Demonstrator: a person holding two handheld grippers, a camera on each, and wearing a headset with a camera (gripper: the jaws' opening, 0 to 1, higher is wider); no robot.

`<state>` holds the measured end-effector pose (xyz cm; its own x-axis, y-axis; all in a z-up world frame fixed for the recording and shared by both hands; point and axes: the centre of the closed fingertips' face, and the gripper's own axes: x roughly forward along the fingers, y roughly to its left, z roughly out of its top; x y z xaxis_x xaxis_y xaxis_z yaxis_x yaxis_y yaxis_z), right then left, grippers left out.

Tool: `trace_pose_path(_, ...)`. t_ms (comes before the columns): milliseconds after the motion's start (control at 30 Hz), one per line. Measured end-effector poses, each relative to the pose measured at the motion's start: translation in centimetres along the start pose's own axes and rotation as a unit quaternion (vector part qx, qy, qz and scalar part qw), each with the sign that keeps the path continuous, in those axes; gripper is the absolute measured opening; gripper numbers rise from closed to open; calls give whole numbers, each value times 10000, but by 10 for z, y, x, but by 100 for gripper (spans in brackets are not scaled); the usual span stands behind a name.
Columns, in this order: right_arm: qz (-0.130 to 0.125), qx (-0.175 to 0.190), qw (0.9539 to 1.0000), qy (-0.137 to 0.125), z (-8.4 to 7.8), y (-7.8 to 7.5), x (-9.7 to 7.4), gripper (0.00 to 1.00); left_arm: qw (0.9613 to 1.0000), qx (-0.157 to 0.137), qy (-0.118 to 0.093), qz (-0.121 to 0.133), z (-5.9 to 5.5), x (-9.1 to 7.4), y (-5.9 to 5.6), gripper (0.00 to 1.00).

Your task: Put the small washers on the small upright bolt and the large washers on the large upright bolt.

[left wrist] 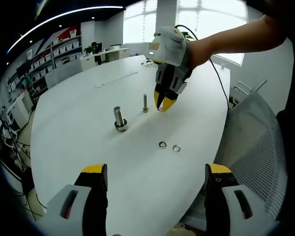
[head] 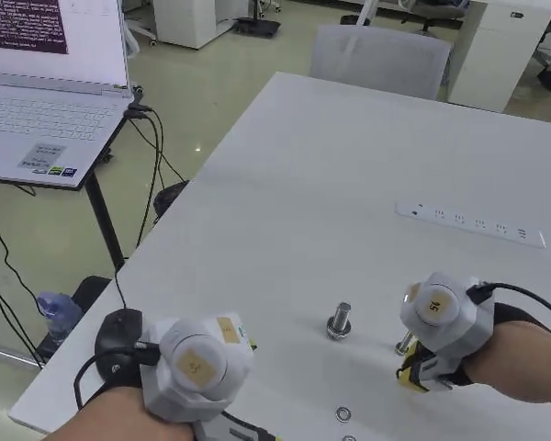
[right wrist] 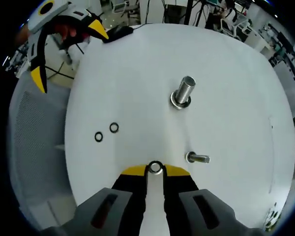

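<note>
While the left hand-held gripper (left wrist: pixel 156 171) hangs empty over the near edge of the white desk (head: pixel 331 184), its jaws spread wide, the right hand-held gripper (right wrist: pixel 156 173) pinches a single washer (right wrist: pixel 156 167) between its yellow tips. It holds the washer just beside the small upright bolt (right wrist: pixel 197 158). The large upright bolt (right wrist: pixel 183 93) stands a little farther off. A ring (right wrist: pixel 180 102) sits at its base, and from this angle it could be either a washer already seated or the bolt's own flange. Two loose washers (right wrist: pixel 106 132) lie side by side on the desk, apart from both bolts and nearer the person.

The step in hand appears to be delivering the pinched washer to the small bolt, though the fisheye view makes its size hard to compare with the loose pair. The next move would call for carrying the washer over the bolt's tip, levelling it so that its hole lines up with the thread, and only then parting the jaws. Released off-centre, the washer would likely skip away across the smooth desk.
</note>
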<state>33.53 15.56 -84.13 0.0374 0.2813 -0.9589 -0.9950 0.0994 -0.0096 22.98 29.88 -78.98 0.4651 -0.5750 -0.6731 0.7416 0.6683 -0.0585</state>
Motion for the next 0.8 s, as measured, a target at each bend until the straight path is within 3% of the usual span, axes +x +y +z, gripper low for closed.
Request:
trace_pose_path(300, -148, 144, 9998, 60, -13, -17, -14, 13, 10000, -22, 0, 24, 0, 2, 1, 83)
trace_pose_path(800, -347, 234, 9990, -165, 13, -50, -30, 13, 10000, -17, 19, 22, -3, 2, 1, 85)
